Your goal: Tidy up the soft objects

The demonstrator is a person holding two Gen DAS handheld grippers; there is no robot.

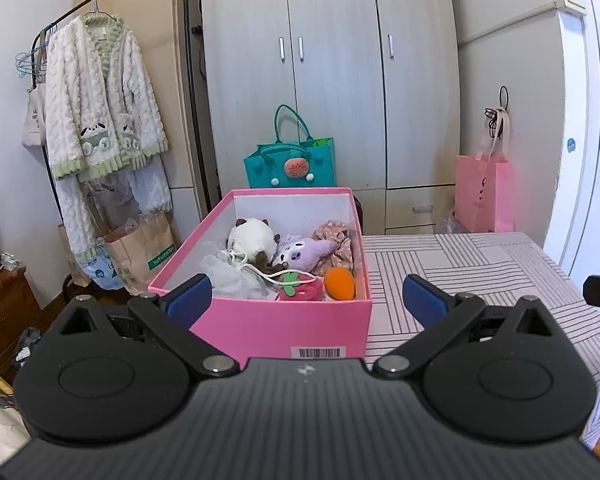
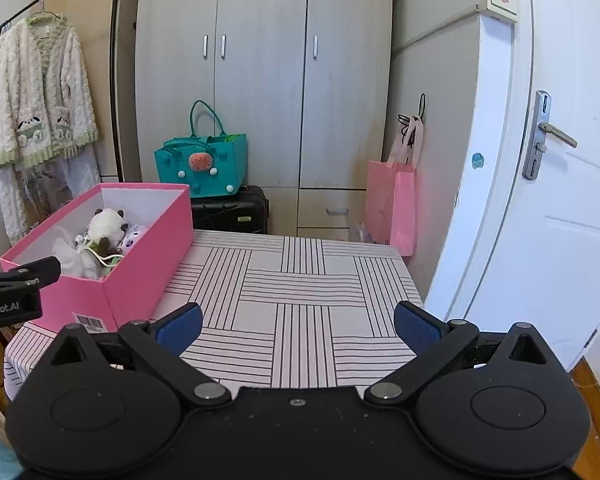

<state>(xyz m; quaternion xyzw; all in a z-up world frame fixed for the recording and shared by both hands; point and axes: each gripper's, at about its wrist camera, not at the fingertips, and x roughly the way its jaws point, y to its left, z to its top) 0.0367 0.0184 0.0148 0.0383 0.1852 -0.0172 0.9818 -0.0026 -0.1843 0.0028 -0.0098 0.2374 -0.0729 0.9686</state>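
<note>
On the striped table [image 2: 300,280], pink box [image 1: 284,320] of plush toys, wardrobe [image 2: 260,80] behind, both tools wide, empty.

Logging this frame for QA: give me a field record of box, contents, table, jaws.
box: pink box, open, on table's left part
contents: panda plush, purple plush, orange toy, strawberry toy, floral cloth, white mesh
table: striped cloth, bare right of box
left gripper: jaws open, empty, facing box
right gripper: jaws open, empty, over table
</note>
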